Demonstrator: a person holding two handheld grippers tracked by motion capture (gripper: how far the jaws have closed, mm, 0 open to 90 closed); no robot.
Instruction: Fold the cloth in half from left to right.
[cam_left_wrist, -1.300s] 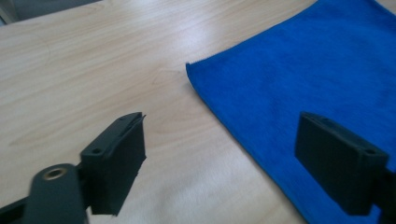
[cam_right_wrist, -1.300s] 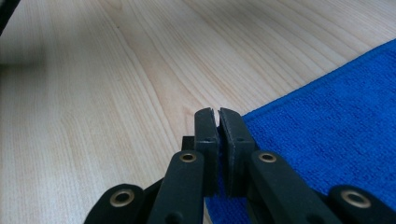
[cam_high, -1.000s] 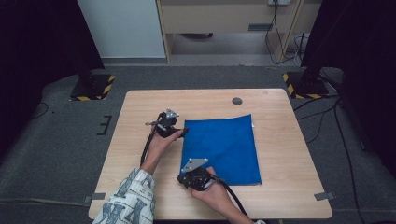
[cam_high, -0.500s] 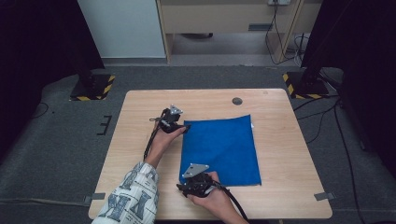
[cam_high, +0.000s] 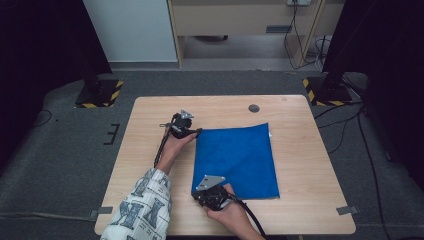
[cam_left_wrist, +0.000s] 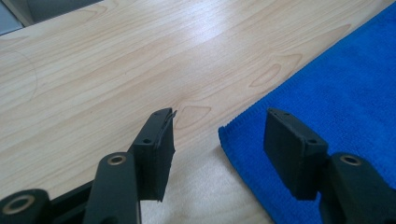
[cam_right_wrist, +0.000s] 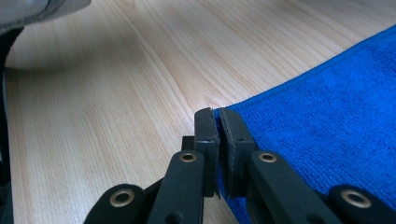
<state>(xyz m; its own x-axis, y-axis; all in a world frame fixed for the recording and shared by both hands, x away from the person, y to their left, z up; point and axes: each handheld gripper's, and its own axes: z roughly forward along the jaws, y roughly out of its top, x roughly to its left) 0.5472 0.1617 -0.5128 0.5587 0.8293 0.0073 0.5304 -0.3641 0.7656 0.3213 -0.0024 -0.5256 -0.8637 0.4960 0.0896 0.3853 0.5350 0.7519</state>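
right gripper (cam_right_wrist: 217, 114) pinching cloth (cam_right_wrist: 327, 126) corner; left gripper (cam_left_wrist: 219, 133) spread, just been closing, astride far corner, not yet pressing.

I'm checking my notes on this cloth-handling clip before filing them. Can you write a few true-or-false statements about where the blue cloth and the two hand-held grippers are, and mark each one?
1. The blue cloth lies flat on the wooden table. True.
2. The right hand-held gripper has its jaws wide apart, away from the cloth. False: its jaws are shut on the cloth's near left corner.
3. The left hand-held gripper has the cloth's far left corner between its jaws. True: the jaws have just been closing, but the pads do not yet press on it.
4. A red cup stands on the cloth. False: nothing lies on the cloth.
5. A small dark round spot sits on the table beyond the cloth. True.
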